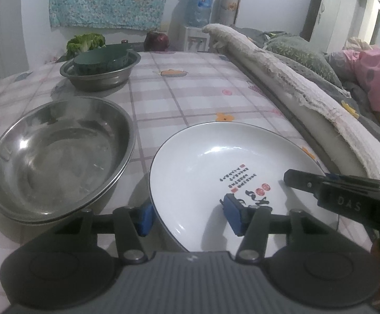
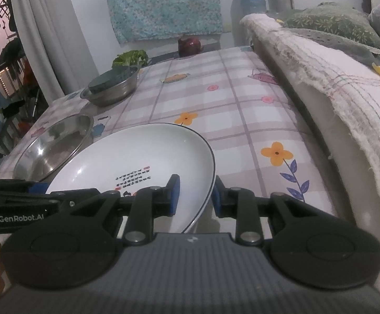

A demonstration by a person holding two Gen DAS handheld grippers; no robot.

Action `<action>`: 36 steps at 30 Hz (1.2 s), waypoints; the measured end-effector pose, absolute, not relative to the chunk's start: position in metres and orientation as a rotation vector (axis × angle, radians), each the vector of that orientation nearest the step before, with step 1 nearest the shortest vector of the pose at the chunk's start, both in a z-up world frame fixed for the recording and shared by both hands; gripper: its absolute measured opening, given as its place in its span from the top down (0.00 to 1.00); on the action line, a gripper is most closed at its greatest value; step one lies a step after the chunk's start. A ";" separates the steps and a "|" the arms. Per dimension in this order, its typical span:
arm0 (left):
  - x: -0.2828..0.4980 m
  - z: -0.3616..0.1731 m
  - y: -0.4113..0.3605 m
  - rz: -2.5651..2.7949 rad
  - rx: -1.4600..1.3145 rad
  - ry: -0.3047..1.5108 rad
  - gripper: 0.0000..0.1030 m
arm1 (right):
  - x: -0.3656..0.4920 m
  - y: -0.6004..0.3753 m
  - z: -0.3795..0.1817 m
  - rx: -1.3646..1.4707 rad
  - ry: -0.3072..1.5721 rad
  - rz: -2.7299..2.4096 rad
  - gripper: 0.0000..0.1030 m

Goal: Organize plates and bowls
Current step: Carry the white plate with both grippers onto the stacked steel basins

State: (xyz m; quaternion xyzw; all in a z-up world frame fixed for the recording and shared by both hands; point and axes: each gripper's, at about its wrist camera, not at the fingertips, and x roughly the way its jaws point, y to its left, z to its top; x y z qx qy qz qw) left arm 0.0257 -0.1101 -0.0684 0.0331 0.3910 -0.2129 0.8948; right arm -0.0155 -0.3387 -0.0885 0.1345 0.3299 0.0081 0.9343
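Observation:
A white plate (image 1: 216, 162) with black script and red stamps lies on the checked tablecloth; it also shows in the right wrist view (image 2: 137, 157). My left gripper (image 1: 187, 216) is open, its blue pads on either side of the plate's near left rim. My right gripper (image 2: 196, 196) is open too, its pads on either side of the plate's right rim; its finger shows in the left wrist view (image 1: 302, 180) over the plate. A large steel bowl (image 1: 59, 154) sits left of the plate and also shows in the right wrist view (image 2: 53, 144).
A smaller steel bowl (image 1: 100, 73) with a dark green bowl (image 1: 100, 60) in it stands farther back, with lettuce (image 1: 85, 41) behind. A sofa edge draped with a white towel (image 1: 294, 91) runs along the table's right side. A dark red pot (image 1: 156, 40) sits at the far edge.

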 end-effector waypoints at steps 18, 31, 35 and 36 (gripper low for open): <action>0.024 -0.046 -0.110 -0.456 0.043 0.757 0.49 | -0.019 -0.343 -0.065 0.276 0.625 0.008 0.75; 0.027 -0.017 -0.086 -0.440 -0.017 0.676 0.49 | -0.010 -0.330 -0.029 0.265 0.558 0.031 0.75; 0.034 -0.009 -0.064 -0.412 -0.038 0.659 0.49 | 0.004 -0.312 -0.017 0.246 0.541 0.059 0.75; 0.036 -0.008 -0.059 -0.403 -0.042 0.658 0.49 | 0.009 -0.306 -0.015 0.240 0.539 0.068 0.75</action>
